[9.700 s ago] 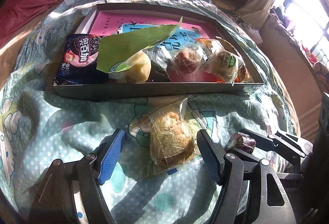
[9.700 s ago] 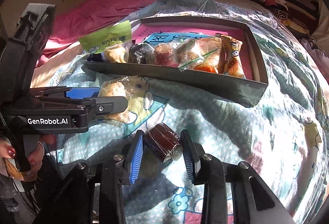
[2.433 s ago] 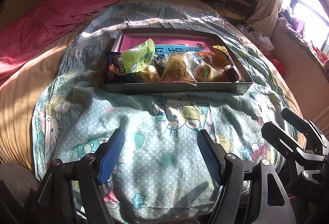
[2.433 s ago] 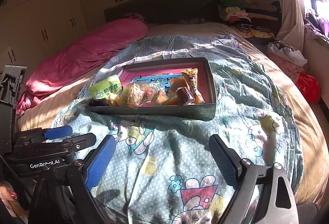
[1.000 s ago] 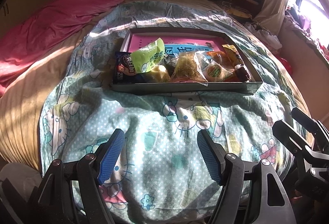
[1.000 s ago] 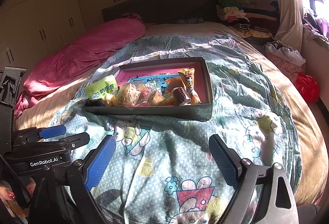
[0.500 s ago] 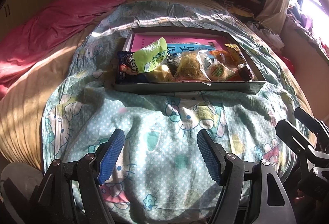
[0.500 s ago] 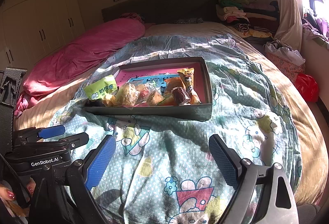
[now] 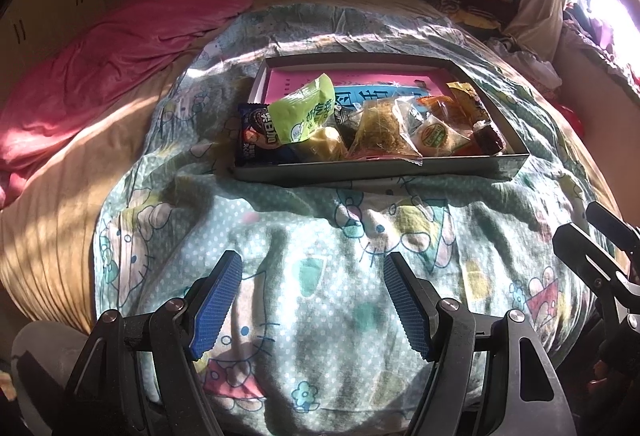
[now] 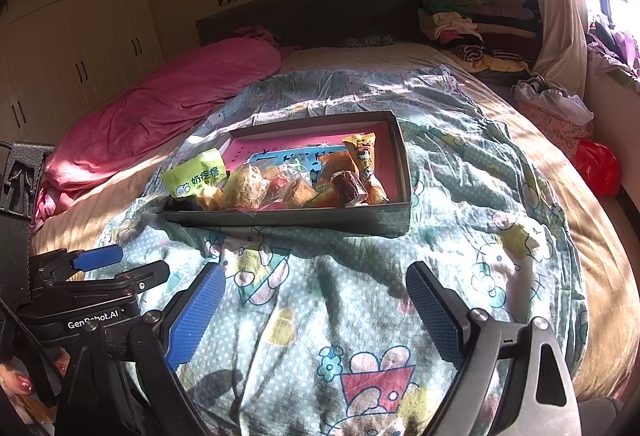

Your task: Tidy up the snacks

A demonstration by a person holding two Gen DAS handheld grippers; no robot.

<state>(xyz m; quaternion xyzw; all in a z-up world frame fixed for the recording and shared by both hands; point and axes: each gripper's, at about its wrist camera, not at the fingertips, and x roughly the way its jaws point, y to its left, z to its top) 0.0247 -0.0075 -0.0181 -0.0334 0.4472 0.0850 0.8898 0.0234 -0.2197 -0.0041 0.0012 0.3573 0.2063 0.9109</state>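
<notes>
Both my grippers hang over the cartoon-print quilt (image 9: 320,236) with nothing between their blue pads: the left gripper (image 9: 310,302) stands moderately spread, the right gripper (image 10: 316,310) wider. All the wrapped snacks (image 10: 280,186) I see lie along the near side of the grey box (image 10: 400,220), well ahead of both

A grey box (image 10: 288,217), pink inside, sits on a teal polka-dot cartoon blanket (image 10: 320,316) beside pink bedding (image 10: 160,104).

Left tongs (image 9: 312,300) and right tongs (image 10: 316,310) point downward side by side, jaws spread wide with nothing between their blue pads (image 10: 195,318). Fingers with painted nails (image 10: 24,382) show at lower left.
</notes>
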